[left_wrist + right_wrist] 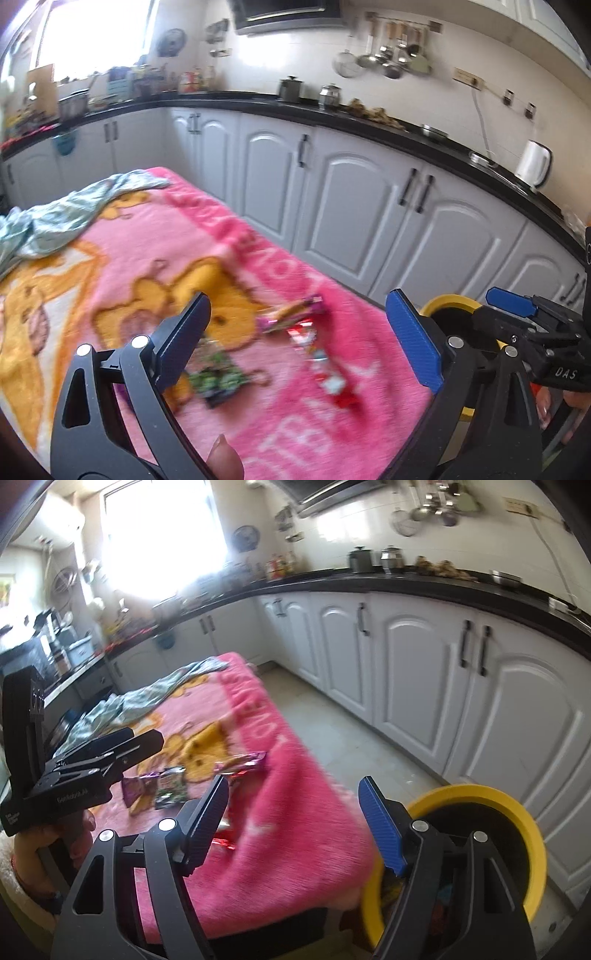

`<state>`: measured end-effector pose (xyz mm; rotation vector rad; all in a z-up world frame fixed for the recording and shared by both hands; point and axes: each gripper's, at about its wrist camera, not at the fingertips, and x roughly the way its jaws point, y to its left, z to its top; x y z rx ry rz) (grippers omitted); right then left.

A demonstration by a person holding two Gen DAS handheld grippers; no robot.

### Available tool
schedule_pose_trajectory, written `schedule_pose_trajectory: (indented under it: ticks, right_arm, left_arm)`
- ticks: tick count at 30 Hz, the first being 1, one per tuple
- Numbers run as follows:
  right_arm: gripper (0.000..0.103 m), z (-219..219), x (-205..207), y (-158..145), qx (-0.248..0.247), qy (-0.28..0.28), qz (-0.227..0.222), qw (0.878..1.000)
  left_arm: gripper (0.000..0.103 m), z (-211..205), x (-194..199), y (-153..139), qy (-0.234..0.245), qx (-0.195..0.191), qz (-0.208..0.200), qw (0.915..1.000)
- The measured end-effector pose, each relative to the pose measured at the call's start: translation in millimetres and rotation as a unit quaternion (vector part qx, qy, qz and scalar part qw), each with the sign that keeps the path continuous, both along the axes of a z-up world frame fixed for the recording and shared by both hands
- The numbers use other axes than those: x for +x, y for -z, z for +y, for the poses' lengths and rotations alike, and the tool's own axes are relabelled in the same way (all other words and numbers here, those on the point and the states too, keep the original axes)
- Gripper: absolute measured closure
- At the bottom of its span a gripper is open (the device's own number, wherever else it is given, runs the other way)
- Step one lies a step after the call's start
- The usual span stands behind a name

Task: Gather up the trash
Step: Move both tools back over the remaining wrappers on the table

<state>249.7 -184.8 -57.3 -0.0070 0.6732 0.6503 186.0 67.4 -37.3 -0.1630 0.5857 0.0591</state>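
Note:
Several snack wrappers lie on a pink blanket [155, 236]: a green one [218, 380], a red and white one [332, 384] and a pink and gold one [295, 312]. My left gripper [299, 339] is open and empty above them. My right gripper [295, 823] is open and empty over the blanket's near edge [295, 830]. A yellow-rimmed black bin [517, 834] stands just right of the blanket, also in the left wrist view [454, 301]. The green wrapper [171, 784], a purple wrapper [135, 788] and the pink one [243, 762] show in the right wrist view.
A crumpled pale green cloth [62, 218] lies at the blanket's far end. White cabinets [354, 206] under a black counter [369, 122] run along the right. Tiled floor [351, 731] lies between the blanket and the cabinets. A white kettle [533, 164] stands on the counter.

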Motion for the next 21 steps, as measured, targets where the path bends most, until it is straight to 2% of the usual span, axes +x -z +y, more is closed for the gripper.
schedule_pose_trajectory:
  ticks: [7,10,12,21]
  right_arm:
    - [0.033,57,1,10,-0.017,-0.039,0.01,0.999]
    - [0.033,73,-1,16,-0.025,-0.053,0.014,0.998]
    - [0.033,83,-1,20,-0.031,-0.06,0.017,0.998]
    - [0.033,119,3,44,-0.065,-0.084,0.035,0.994]
  left_arm:
    - [0.016,49,-19,5,-0.051,-0.002,0.003,0.9987]
    - [0.016,69,-26,7,-0.071,-0.011,0.004,0.9974]
    - [0.011,81,-31,8,-0.083,-0.014,0.004,0.9965]
    - [0.011,115,-42,28,-0.116,-0.027,0.026,0.9925]
